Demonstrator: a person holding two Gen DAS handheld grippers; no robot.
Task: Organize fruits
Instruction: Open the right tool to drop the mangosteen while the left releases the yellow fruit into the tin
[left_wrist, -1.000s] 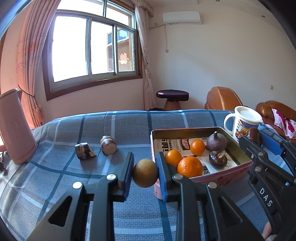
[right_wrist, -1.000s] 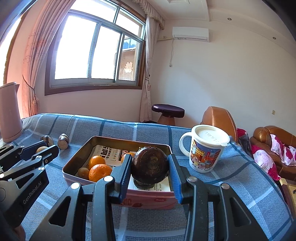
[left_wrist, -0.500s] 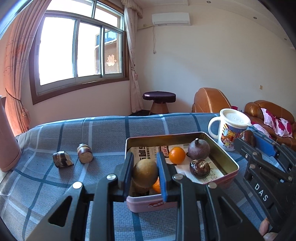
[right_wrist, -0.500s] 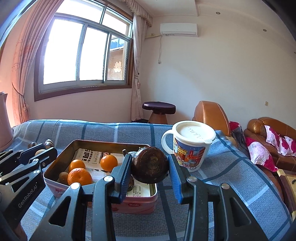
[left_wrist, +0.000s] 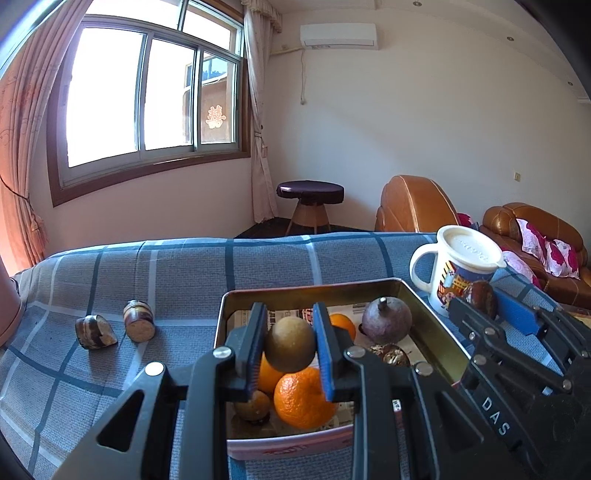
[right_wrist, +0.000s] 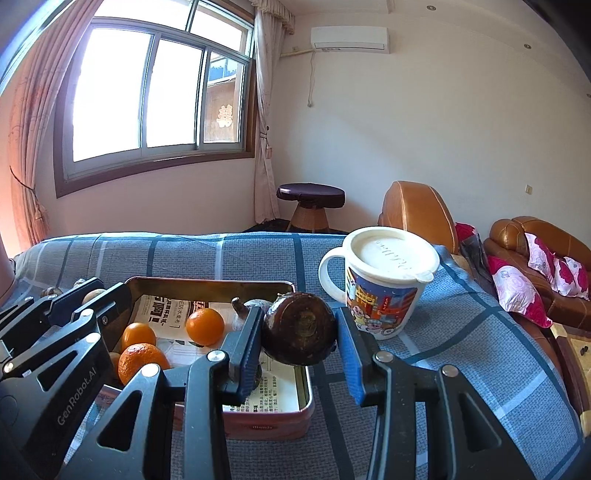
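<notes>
**Q:** What do your fingers hold?

**A:** Left fingers (left_wrist: 290, 345) clamped narrow on a small round tan-brown fruit (left_wrist: 290, 344). Right fingers (right_wrist: 298, 334) clamped on a larger dark brown round fruit (right_wrist: 299, 328), its flat end facing me. Neither fruit has a real long axis; both sit squarely between the pads.

**Q:** Where is the goal from the fingers?

**A:** The rectangular metal tin lined with newspaper (left_wrist: 430, 314) lies just below and ahead of the left fingers; the tan fruit hangs over its near half, above a large orange (left_wrist: 303, 400) and a small brown fruit (left_wrist: 253, 406). From the right fingers the tin (right_wrist: 304, 387) lies below and leftward; the dark fruit hangs over its near right corner, with bare paper beneath.

**Q:** Which hand is nearer?

**A:** Both, I judge, are over the tin. The left drop lands on crowded fruit; the right has the open spot. A white lidded mug (right_wrist: 384, 284) stands beyond the right fingers, clear of them.
</notes>
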